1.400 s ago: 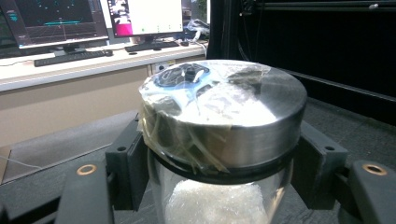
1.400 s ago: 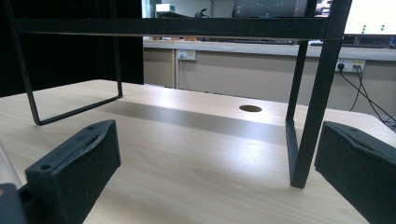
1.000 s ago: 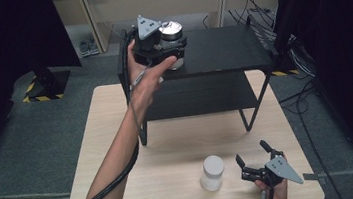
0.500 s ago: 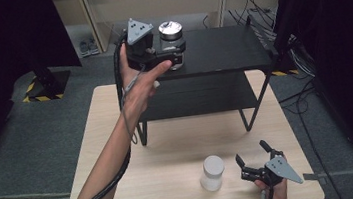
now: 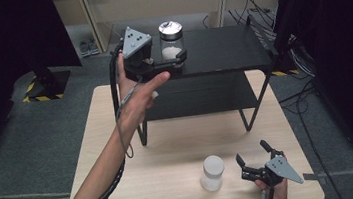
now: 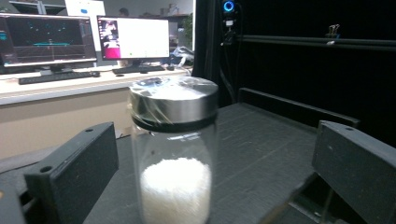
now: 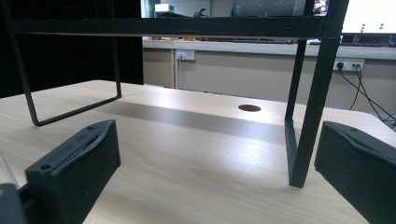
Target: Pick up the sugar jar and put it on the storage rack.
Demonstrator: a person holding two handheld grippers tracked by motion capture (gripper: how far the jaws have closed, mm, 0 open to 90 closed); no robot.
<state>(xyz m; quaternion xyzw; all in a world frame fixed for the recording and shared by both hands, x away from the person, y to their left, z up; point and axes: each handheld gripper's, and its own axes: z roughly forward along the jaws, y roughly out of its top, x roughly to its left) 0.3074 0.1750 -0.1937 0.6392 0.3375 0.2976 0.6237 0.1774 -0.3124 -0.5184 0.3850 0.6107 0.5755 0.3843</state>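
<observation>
A glass jar (image 5: 171,40) with a metal lid and white grains inside stands upright on the top of the black shelf rack (image 5: 229,48). My left gripper (image 5: 174,58) is level with it, its jaws around the jar. In the left gripper view the jar (image 6: 173,154) stands between the two black jaws of my left gripper (image 6: 215,172) with a gap on each side. These jaws have just been opening and do not press on it. My right gripper (image 5: 252,152) rests open on the wooden table (image 5: 179,144), holding nothing, beside a small white jar (image 5: 212,172).
The rack's thin black legs (image 7: 306,121) stand on the table ahead of my right gripper (image 7: 217,172). A round cable hole (image 7: 249,108) lies in the tabletop beyond them. Dark curtains hang at both sides.
My left gripper has opened and let go of the glass jar, then drawn back a little to the left. The jar stays on the rack. The right gripper has not moved.
</observation>
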